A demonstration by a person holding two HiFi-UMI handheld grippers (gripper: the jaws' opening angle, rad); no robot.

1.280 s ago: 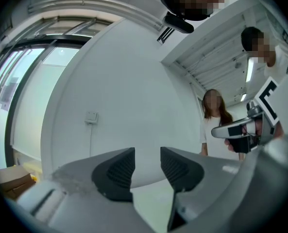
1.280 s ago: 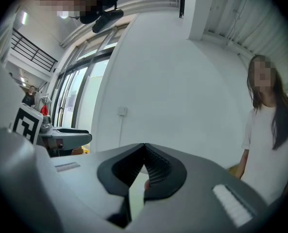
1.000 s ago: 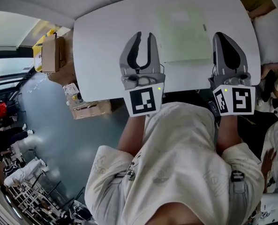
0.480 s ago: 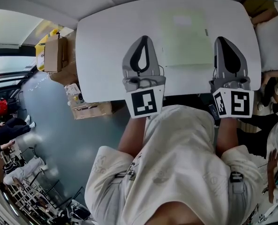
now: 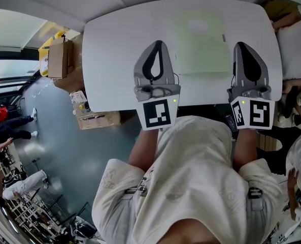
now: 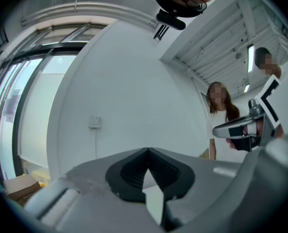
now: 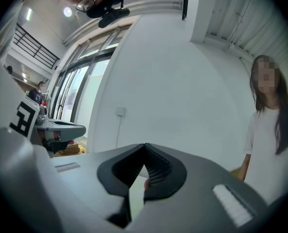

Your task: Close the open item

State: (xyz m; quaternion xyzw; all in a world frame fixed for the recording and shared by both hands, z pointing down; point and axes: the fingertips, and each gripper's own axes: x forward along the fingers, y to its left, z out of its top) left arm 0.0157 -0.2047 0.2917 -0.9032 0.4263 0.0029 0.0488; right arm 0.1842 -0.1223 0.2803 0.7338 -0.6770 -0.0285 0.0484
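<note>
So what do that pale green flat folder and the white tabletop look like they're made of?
The pale green folder is probably thin plastic, matte and faintly translucent: it lies very flat, with a white label showing. Paper can't be ruled out. The table looks like white laminate or painted board, with an even satin surface and no grain.

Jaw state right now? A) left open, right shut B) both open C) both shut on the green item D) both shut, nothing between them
D: the left gripper and the right gripper each show jaw tips together with nothing between; the pale green flat item lies apart on the table.
</note>
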